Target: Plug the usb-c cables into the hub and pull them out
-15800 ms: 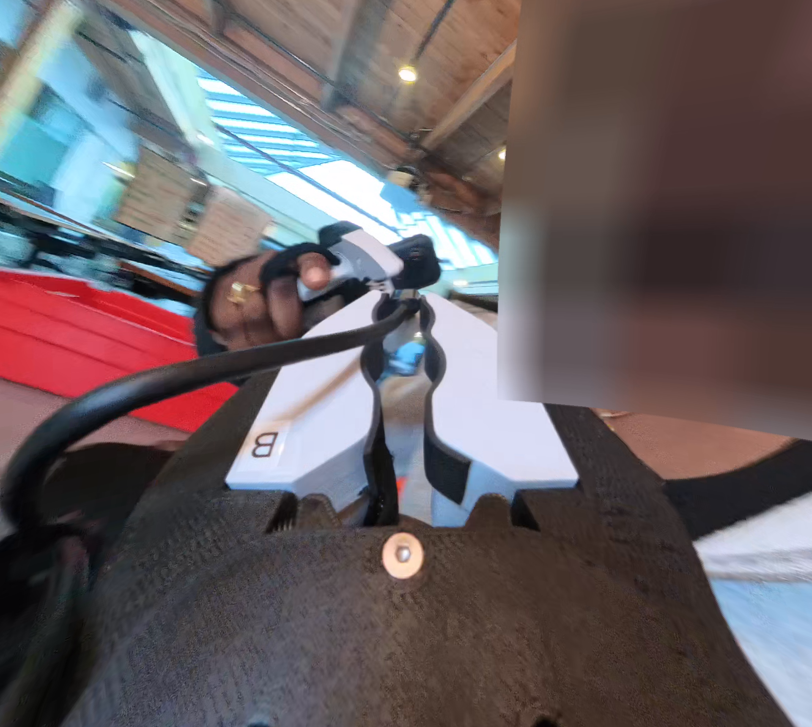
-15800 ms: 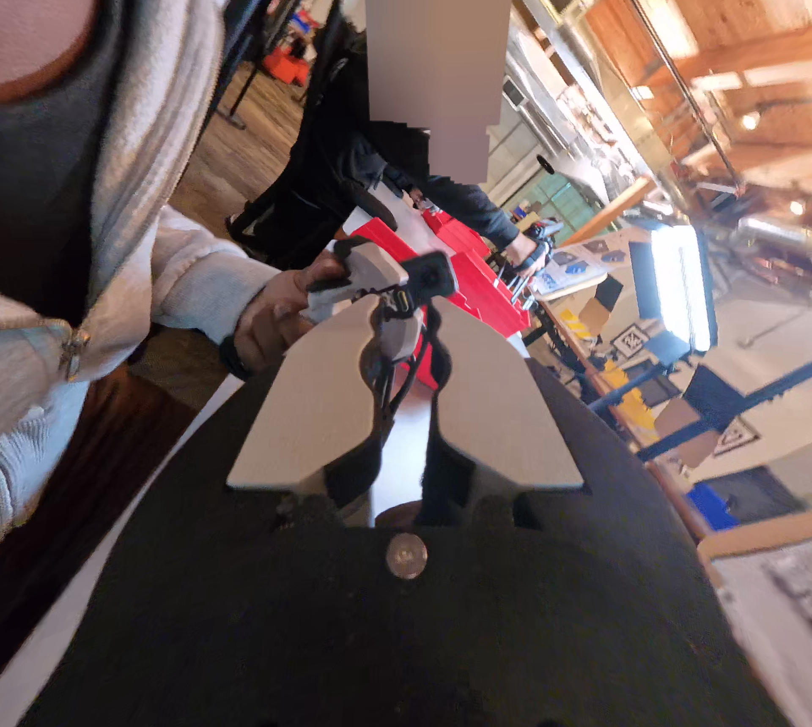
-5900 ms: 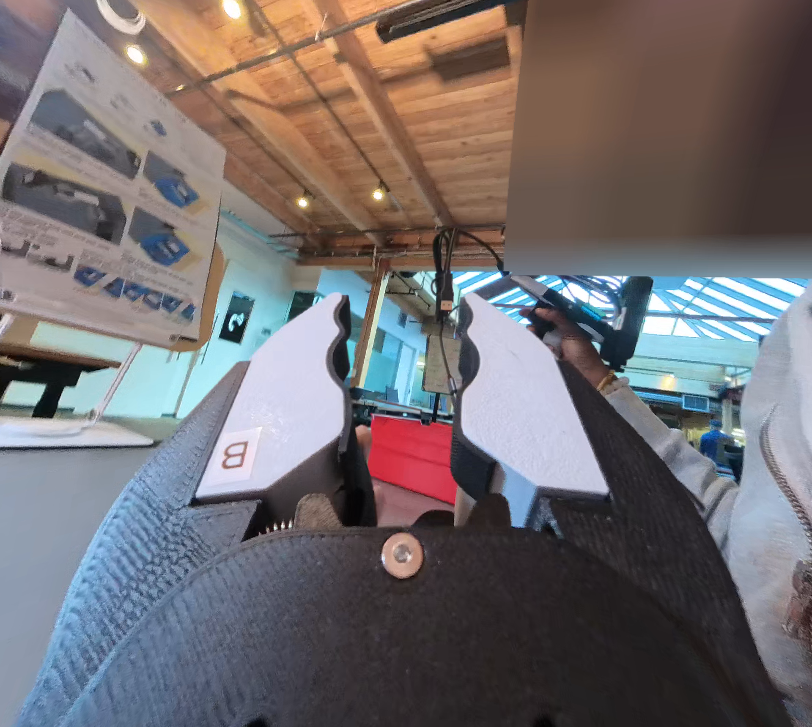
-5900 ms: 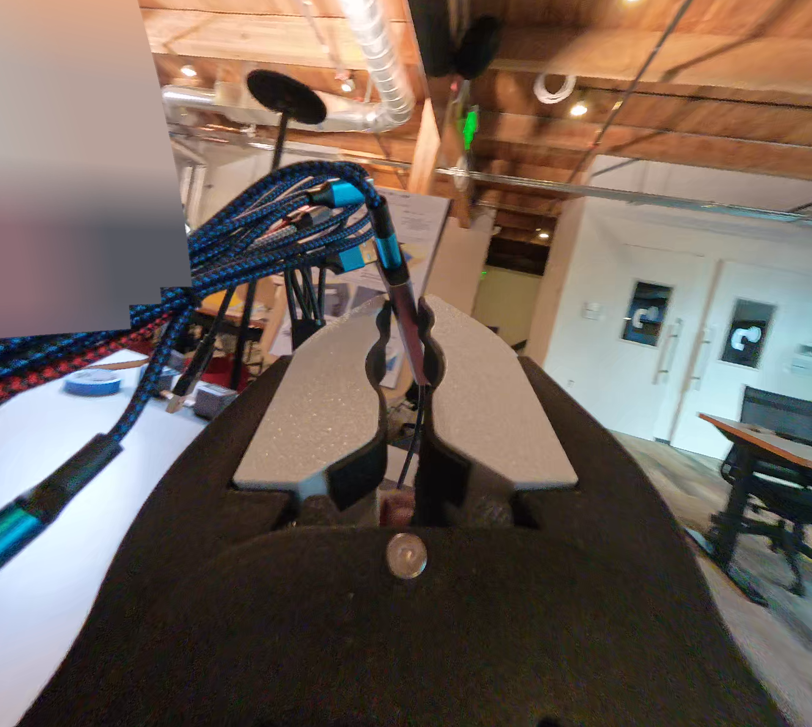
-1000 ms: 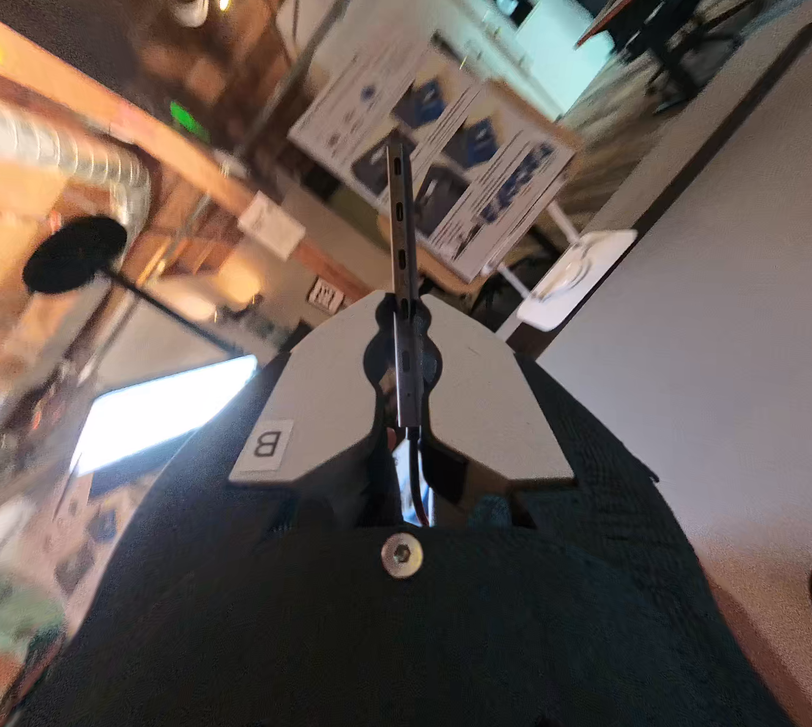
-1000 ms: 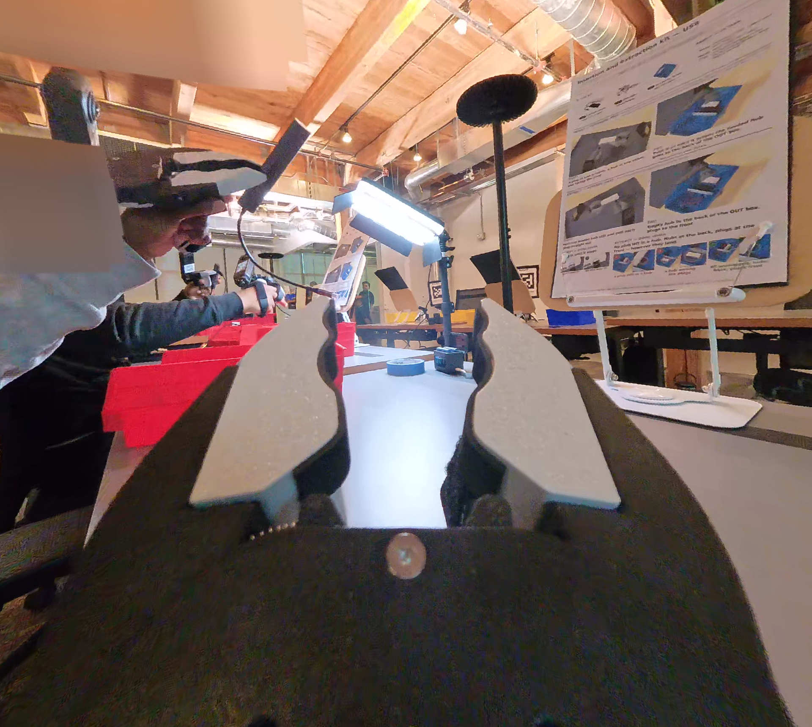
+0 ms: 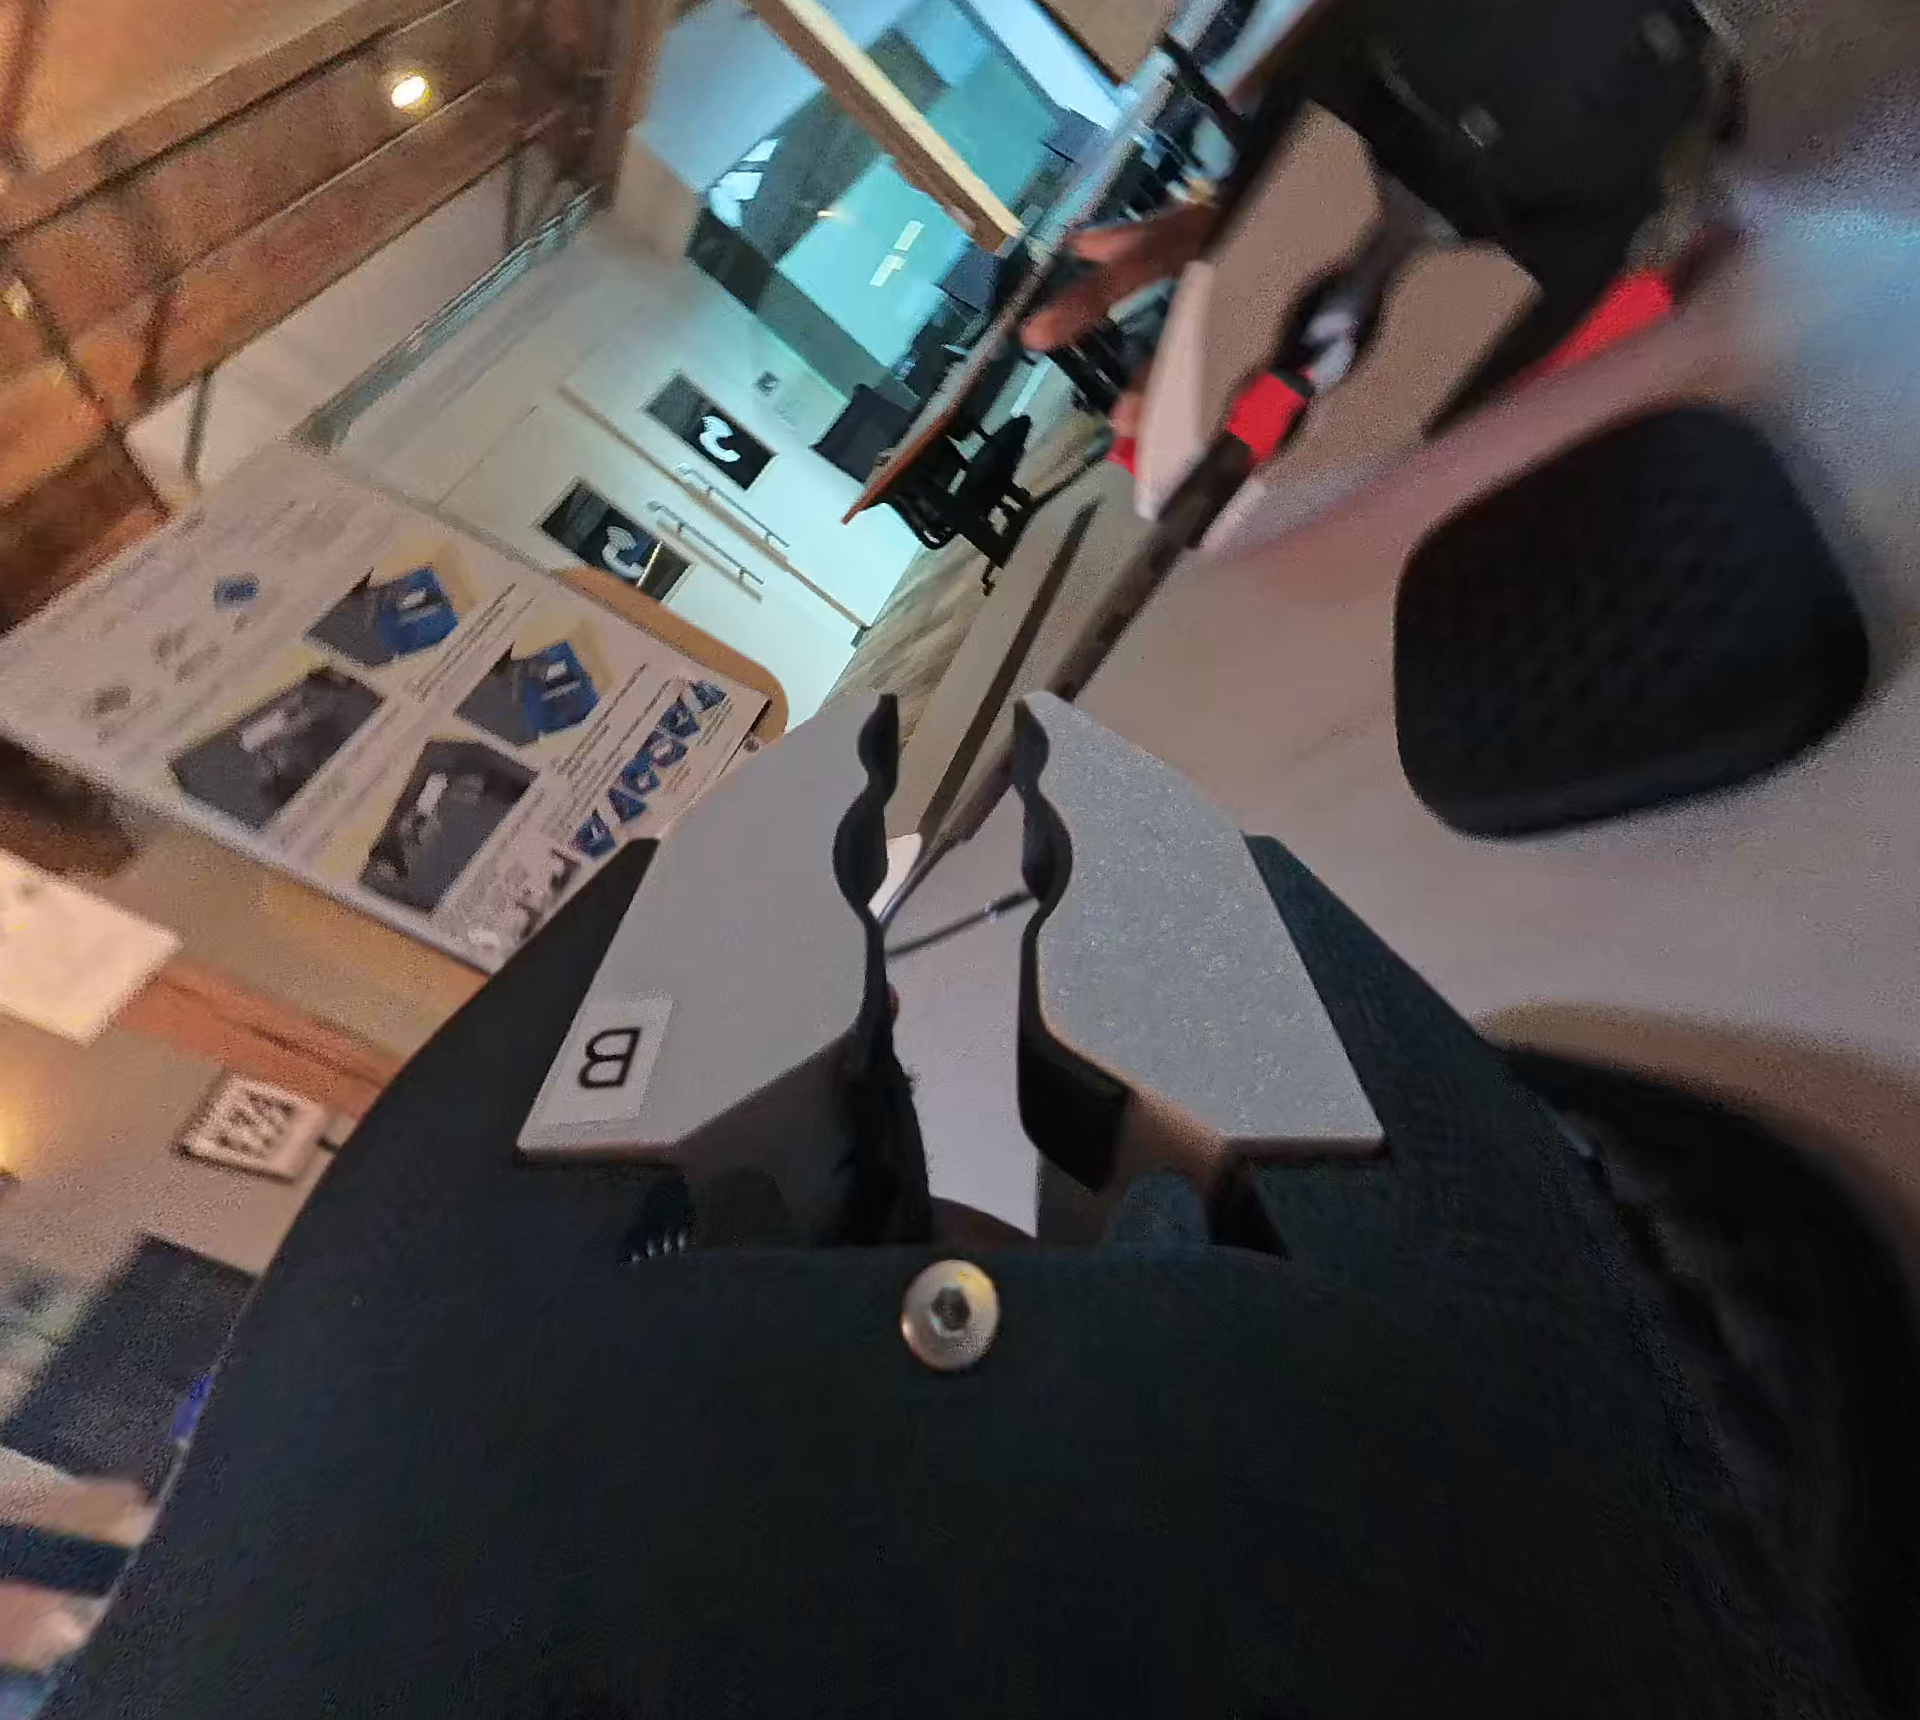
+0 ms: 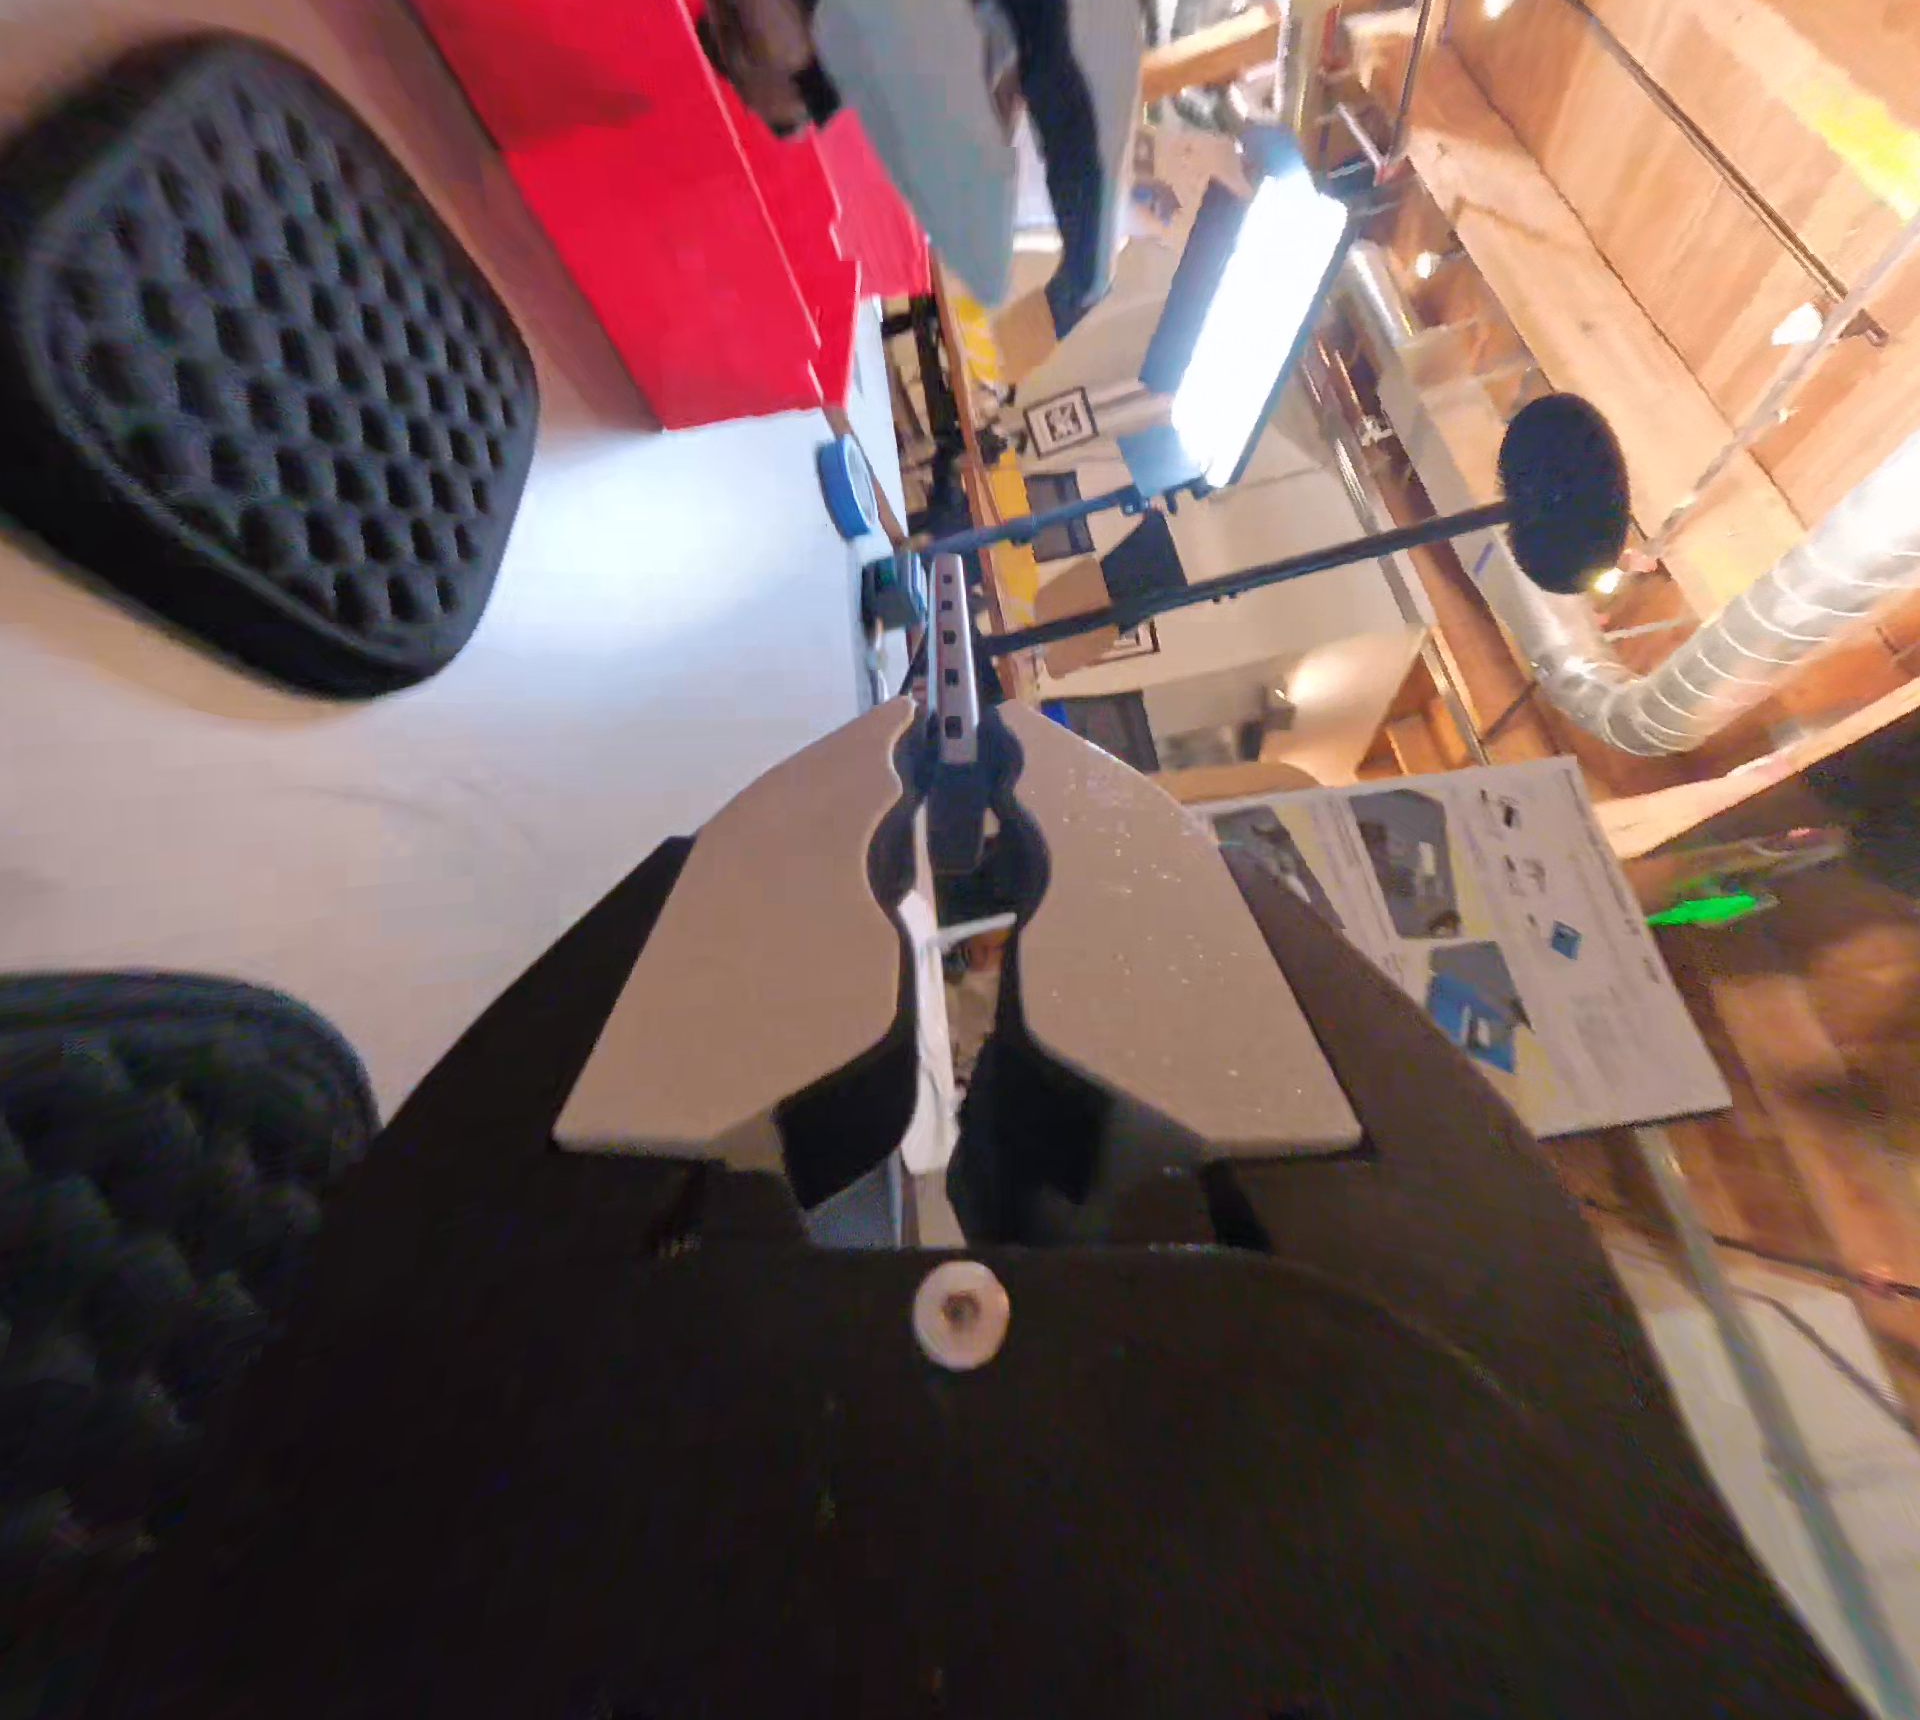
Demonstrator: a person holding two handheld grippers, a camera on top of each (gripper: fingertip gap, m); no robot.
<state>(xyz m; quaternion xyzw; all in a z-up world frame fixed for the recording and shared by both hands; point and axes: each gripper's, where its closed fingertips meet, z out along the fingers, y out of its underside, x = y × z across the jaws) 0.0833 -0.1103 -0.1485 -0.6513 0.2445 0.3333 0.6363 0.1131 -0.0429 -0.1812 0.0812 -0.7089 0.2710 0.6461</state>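
Sideways over the white table, the right claw is clamped on the grey hub, which juts forward past its tips with a row of ports showing. Its wrist camera shows a black pad to the left. The left claw stands apart, gripping nothing.

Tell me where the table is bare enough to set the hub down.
Bare white table lies between the upper black pad, the red bins and the blue tape roll; a narrower strip runs between that pad and the lower black pad. Crowded past the tape, around the stand poles. The right tongs grip the hub.
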